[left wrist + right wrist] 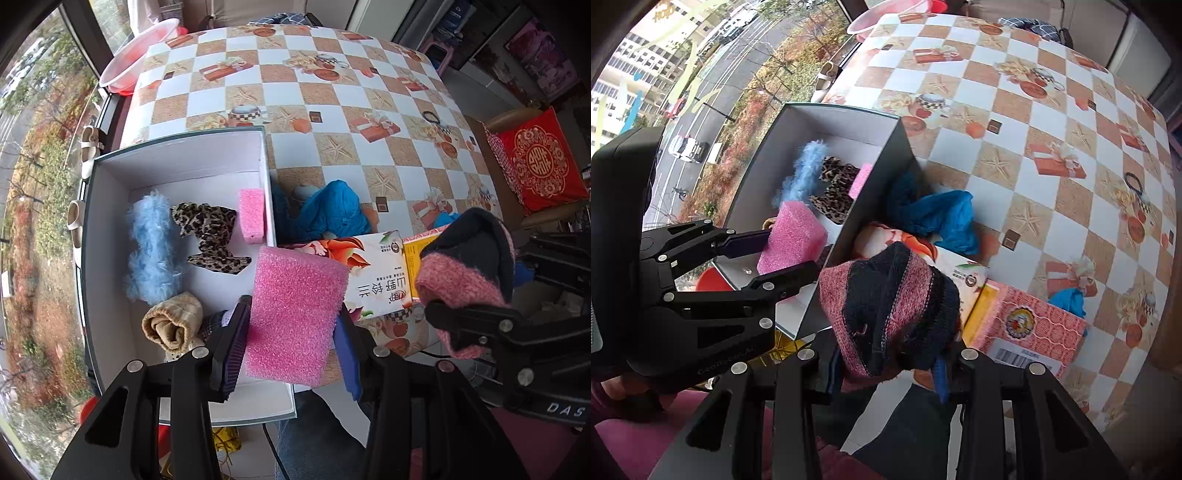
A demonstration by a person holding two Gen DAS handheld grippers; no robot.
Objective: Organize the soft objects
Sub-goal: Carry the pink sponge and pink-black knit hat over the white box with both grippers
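Observation:
My left gripper [291, 332] is shut on a pink foam sponge [295, 314] and holds it above the near right corner of the white open box [177, 155]. The sponge also shows in the right wrist view [792, 236]. Inside the box lie a fluffy light-blue piece [151, 243], a leopard-print cloth [210, 236], a smaller pink sponge [253, 216] and a rolled beige cloth [173, 321]. My right gripper [886, 365] is shut on a pink and dark-blue knitted piece [886, 306], held just right of the box. It also shows in the left wrist view [465, 273].
A blue cloth [332, 210] lies on the checked tablecloth [295, 88] beside the box. A printed carton [376, 266] and a pink packet [1034, 325] lie near the front edge. A black hair tie [430, 117] lies far right. A pink basin [136, 55] stands beyond the table.

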